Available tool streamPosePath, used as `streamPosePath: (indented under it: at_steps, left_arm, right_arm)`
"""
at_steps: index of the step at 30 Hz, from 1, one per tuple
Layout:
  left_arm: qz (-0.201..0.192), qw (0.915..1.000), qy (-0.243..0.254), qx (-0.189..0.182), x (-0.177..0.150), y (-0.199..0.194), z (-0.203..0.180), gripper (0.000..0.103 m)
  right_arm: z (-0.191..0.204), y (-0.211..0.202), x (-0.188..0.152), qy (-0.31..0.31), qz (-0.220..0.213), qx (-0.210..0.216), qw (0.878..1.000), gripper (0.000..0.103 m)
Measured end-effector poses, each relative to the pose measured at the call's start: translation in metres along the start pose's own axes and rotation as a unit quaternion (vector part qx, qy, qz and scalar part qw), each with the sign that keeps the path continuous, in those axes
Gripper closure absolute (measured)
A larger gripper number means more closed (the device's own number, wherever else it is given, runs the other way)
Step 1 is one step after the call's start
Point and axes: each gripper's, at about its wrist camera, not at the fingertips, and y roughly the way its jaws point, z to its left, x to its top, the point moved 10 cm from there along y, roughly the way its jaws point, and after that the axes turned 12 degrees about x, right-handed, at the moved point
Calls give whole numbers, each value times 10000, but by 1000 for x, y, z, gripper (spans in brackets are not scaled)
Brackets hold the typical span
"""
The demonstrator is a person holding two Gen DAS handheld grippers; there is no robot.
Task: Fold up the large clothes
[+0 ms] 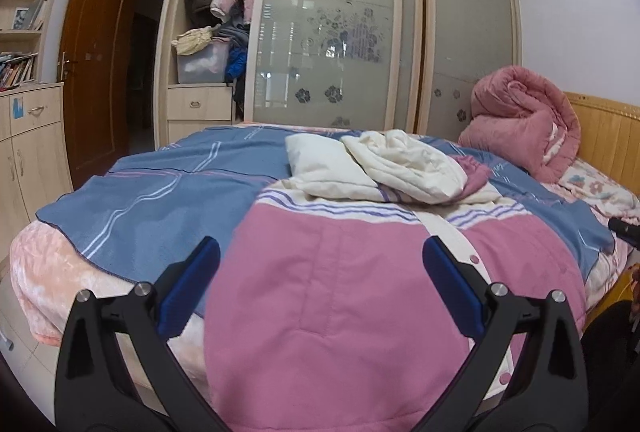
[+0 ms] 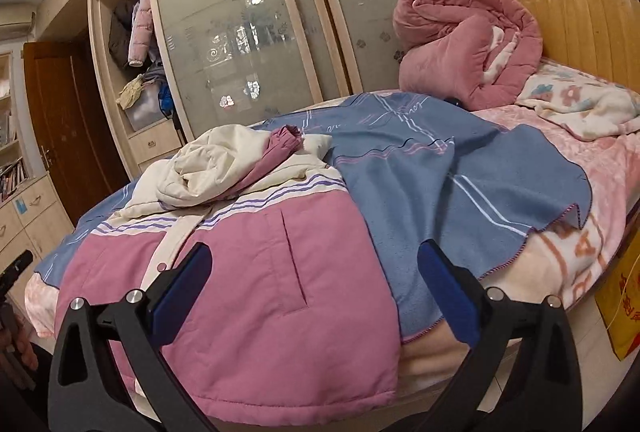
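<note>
Both sets of tongs are what I see first: my left gripper (image 1: pixel 320 272) has its blue pads spread wide with nothing between them, hovering over the hem of the pink jacket (image 1: pixel 340 292), and my right gripper (image 2: pixel 316 280) is just as wide apart and empty, poised over the same hem near the jacket's slit pocket (image 2: pixel 292 260). That jacket is the garment I have to fold; it lies front-up on a blue blanket (image 1: pixel 160 184) spread across the bed (image 1: pixel 48 272), its hem at the near edge, its cream hood (image 2: pixel 204 160) and sleeves bunched in a heap at the far end, one pink cuff (image 2: pixel 286 138) poking up. I judge folding has not begun, so the next move is probably a grip on the hem corners. My worry is the blanket: it sits directly under the jacket, and a deep pinch could catch both layers and drag it along. The padded fabric looks thick, so a shallow bite may slip. With the sleeves tangled, folding before spreading them would likely trap a lump inside.
</note>
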Motion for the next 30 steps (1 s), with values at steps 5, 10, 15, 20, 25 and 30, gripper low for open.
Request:
streamPosePath:
  at_steps: [5, 10, 15, 20, 25, 30]
  left_arm:
    - [27, 10000, 74, -52, -3, 0, -10, 2]
    - [-4, 9999, 69, -103, -2, -1, -14, 2]
    - [-3, 9998, 169, -92, -3, 0, -18, 2]
    - [4, 9998, 197, -66, -5, 0, -18, 2]
    - [37, 9999, 149, -58, -5, 1, -13, 2]
    - [132, 9999, 61, -75, -7, 3, -9, 2]
  right_arm:
    - [4, -2, -1, -22, -34, 18, 10000, 1]
    - [11, -3, -1, -131, -27, 42, 9999, 1]
    - [12, -2, -1, -69, -28, 54, 10000, 1]
    - [15, -1, -2, -128, -3, 70, 9999, 1]
    - [17, 0, -2, -127, 11, 119, 9998, 1]
    - [5, -1, 0, 350, 2, 539, 9979, 1]
